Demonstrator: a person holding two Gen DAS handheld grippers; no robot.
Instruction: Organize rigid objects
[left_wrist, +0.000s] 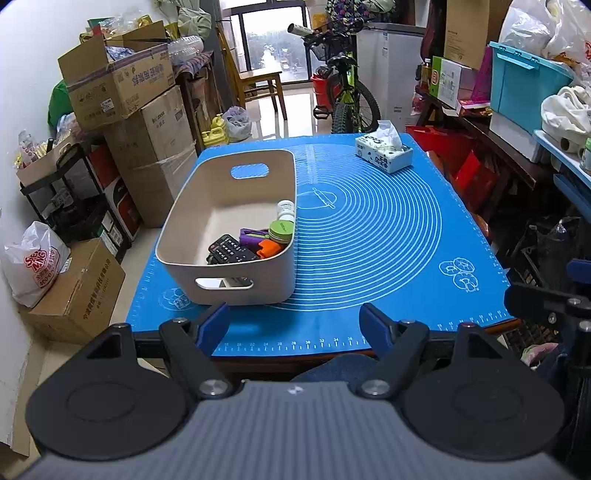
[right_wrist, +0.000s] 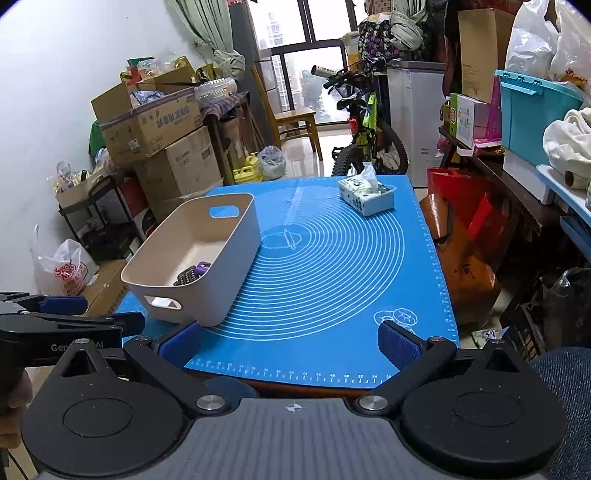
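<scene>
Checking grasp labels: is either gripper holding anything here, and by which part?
Nothing is held. The left gripper and right gripper are both open and empty, near the mat's front edge.

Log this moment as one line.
left gripper: open, empty | right gripper: open, empty | bin: holds remote, jars | mat: tissue box only

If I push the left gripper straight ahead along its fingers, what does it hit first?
Most likely the bare blue mat, just right of the beige bin. The left gripper is open, empty, and angled down at the table's near edge. The bin's right wall sits close to that line; depth is uncertain.
</scene>
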